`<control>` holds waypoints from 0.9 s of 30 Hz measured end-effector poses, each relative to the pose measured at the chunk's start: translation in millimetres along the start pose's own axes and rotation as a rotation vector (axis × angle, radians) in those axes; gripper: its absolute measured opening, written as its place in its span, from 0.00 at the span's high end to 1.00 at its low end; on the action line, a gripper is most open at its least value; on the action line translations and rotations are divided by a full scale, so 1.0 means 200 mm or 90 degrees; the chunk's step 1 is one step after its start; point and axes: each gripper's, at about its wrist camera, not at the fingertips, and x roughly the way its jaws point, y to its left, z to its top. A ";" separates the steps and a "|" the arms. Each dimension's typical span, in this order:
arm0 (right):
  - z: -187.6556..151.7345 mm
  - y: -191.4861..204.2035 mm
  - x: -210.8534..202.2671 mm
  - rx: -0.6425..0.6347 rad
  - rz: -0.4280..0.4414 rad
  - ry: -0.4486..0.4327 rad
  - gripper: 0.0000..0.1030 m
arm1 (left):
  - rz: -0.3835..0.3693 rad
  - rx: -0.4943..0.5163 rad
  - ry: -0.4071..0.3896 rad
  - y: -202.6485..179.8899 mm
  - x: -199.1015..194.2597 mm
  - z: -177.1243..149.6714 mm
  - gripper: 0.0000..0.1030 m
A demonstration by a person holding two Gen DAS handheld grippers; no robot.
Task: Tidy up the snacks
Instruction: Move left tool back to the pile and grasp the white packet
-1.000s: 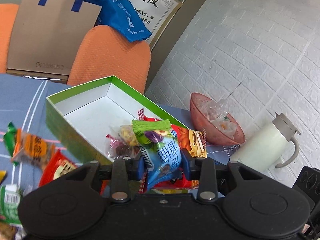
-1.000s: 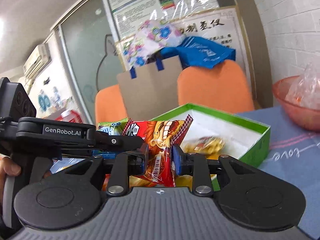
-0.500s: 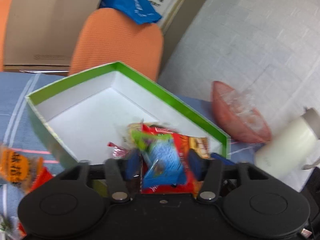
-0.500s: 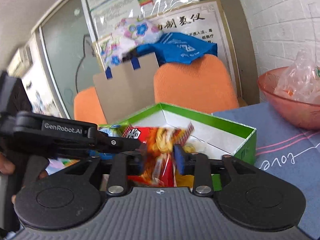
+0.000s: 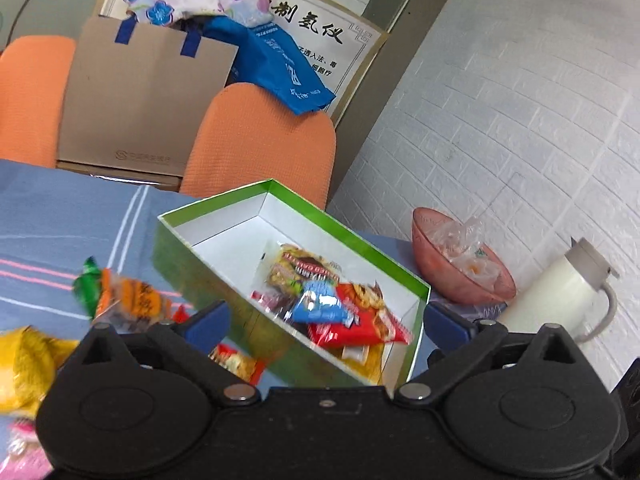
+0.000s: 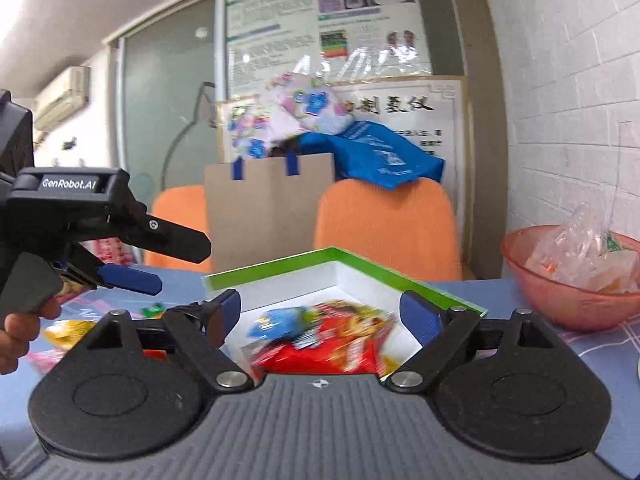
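Note:
A green box (image 5: pixel 352 236) with a white inside stands on the blue tablecloth. In its near end lie a blue snack packet (image 5: pixel 320 306), a red snack packet (image 5: pixel 362 326) and a brownish packet (image 5: pixel 304 270). My left gripper (image 5: pixel 326 320) is open and empty just above the box's near edge. My right gripper (image 6: pixel 320 312) is open and empty over the same box (image 6: pixel 400 276), with the blue packet (image 6: pixel 280 320) and red packet (image 6: pixel 328 350) below it. The left gripper (image 6: pixel 132 262) also shows in the right wrist view, jaws apart.
Loose snacks lie on the cloth left of the box: an orange packet (image 5: pixel 132 300) and a yellow one (image 5: pixel 24 364). A pink bowl (image 5: pixel 460 268) with plastic bags and a white jug (image 5: pixel 556 292) stand at the right. Orange chairs (image 5: pixel 260 148) stand behind.
Both grippers opened. The blue packet dropped from the left gripper and the red packet from the right into the green box. Both grippers drew back a little.

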 end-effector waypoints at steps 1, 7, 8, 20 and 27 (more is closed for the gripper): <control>-0.01 0.03 -0.03 -0.001 0.006 0.003 0.00 | 0.000 0.004 -0.001 0.00 -0.04 -0.04 0.00; -0.12 0.17 -0.10 0.006 0.047 0.039 0.00 | 0.008 -0.032 0.010 0.11 -0.23 -0.28 0.00; -0.13 0.20 -0.09 0.005 0.055 0.049 0.00 | 0.013 -0.047 0.011 0.14 -0.26 -0.33 0.00; -0.32 0.50 0.01 -0.027 0.200 0.184 0.00 | 0.069 -0.140 0.011 0.43 -0.53 -0.58 0.00; -0.36 0.66 0.16 0.018 0.240 0.243 0.00 | 0.074 -0.179 -0.008 0.55 -0.59 -0.60 0.00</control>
